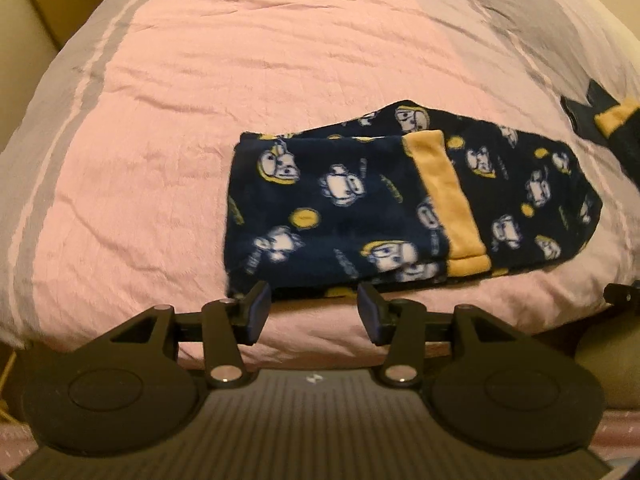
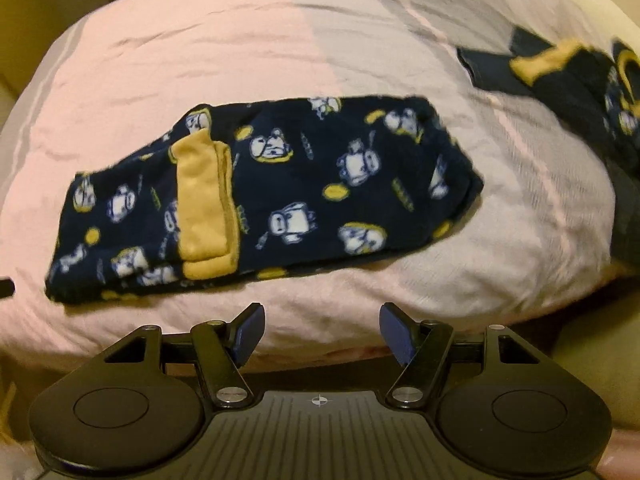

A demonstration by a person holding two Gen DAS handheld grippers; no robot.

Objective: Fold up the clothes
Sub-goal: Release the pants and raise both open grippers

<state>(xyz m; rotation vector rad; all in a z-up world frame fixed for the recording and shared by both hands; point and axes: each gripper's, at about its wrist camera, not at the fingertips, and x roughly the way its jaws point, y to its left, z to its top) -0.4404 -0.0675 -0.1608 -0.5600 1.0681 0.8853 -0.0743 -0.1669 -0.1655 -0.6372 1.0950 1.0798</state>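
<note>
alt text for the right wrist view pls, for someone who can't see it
A folded navy printed garment with a yellow cuff lies on a pink and grey bedspread. The right gripper is above the bed's near edge, open and empty. A second navy and yellow garment lies at far right.

Home bedroom. A bed (image 1: 200,80) fills both views, covered by a soft, wrinkled quilt (image 2: 200,60) in pink and grey panels with pale stripes. Fleece pyjama pieces (image 2: 280,184) with cartoon print lie on it. Warm, dim indoor lighting; cream wall (image 1: 40,8) behind.
</note>
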